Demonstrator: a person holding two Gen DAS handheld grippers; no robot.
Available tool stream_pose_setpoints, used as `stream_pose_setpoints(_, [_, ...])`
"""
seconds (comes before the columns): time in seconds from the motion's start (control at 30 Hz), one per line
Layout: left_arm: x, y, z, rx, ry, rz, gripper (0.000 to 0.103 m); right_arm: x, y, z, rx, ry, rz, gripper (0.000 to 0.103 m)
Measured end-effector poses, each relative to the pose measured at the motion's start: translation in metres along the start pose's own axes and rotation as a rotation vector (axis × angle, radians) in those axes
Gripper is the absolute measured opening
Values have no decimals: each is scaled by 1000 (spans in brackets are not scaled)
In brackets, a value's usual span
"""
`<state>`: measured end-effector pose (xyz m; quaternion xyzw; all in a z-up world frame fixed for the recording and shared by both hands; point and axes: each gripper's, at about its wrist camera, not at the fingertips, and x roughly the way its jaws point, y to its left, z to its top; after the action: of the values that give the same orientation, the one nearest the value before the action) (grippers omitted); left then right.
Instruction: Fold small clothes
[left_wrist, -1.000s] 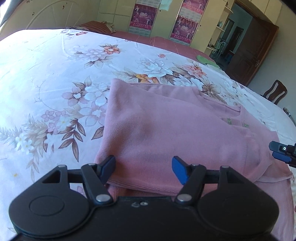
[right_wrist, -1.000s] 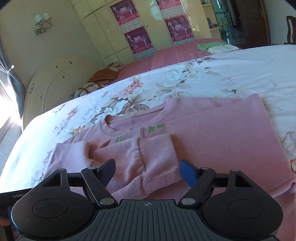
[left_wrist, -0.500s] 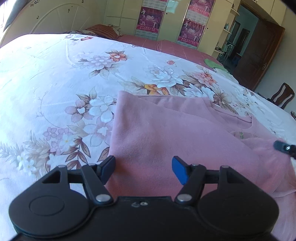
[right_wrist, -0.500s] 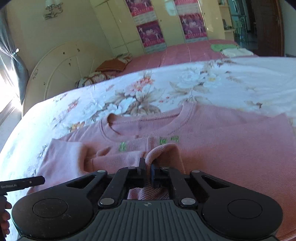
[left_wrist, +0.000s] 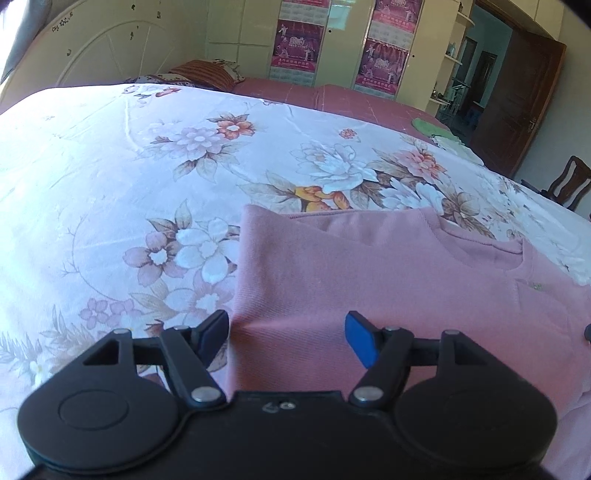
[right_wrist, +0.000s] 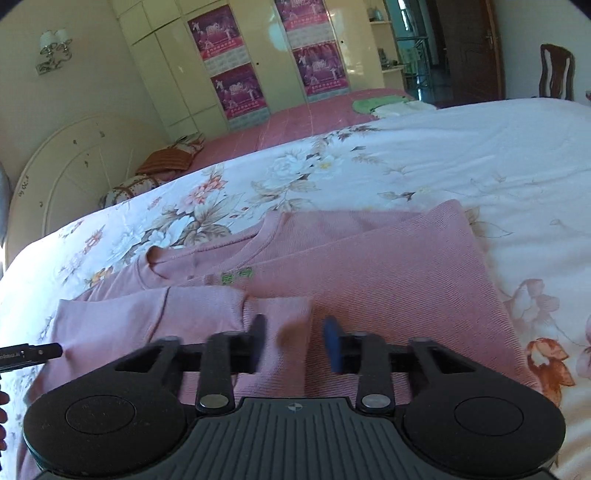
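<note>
Pink sweater (right_wrist: 369, 266) lies flat on the bed (right_wrist: 480, 155), on the floral bedspread, front up. Ribbed knit, plain dusty pink, round neckline, small green embroidered mark (right_wrist: 236, 275) on the chest just below the collar. In my right wrist view the collar (right_wrist: 207, 254) points far-left toward the headboard (right_wrist: 70, 173), and the hem end runs to the near right, so the long axis goes diagonally from far-left to near-right. One side is already folded in: a straight folded edge crosses the body at the far right. A sleeve (right_wrist: 192, 314) is laid across the chest, cuff end toward my right tongs (right_wrist: 295, 338).

Right tongs: jaws apart, they have just been opening; the sleeve cuff sits between them but the pads do not press on it. Slight motion blur on the fingers.

In my left wrist view the sweater (left_wrist: 369, 280) fills the near right, with its straight side edge running near to far, bare bedspread (left_wrist: 147, 177) to the left. Left tongs (left_wrist: 286, 334) stand open over the sweater's near-left edge, holding nothing; cloth lies under the gap, left finger at the edge line.

Left tongs' tip (right_wrist: 33, 352) shows at the far left of the right view, beside the sleeve's shoulder end.
</note>
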<state>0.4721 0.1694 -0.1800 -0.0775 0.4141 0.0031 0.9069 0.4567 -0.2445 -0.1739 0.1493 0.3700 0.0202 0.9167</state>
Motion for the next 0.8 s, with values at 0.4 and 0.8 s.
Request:
stream_pose_setpoints(0.4, [27,13,17,-67,-34,-41,13,15,23,1,-73,40,75,6])
stream_pose_setpoints(0.8, [27,10,13,5,-95,27,27,20,13,-2,-134,16,-47,8])
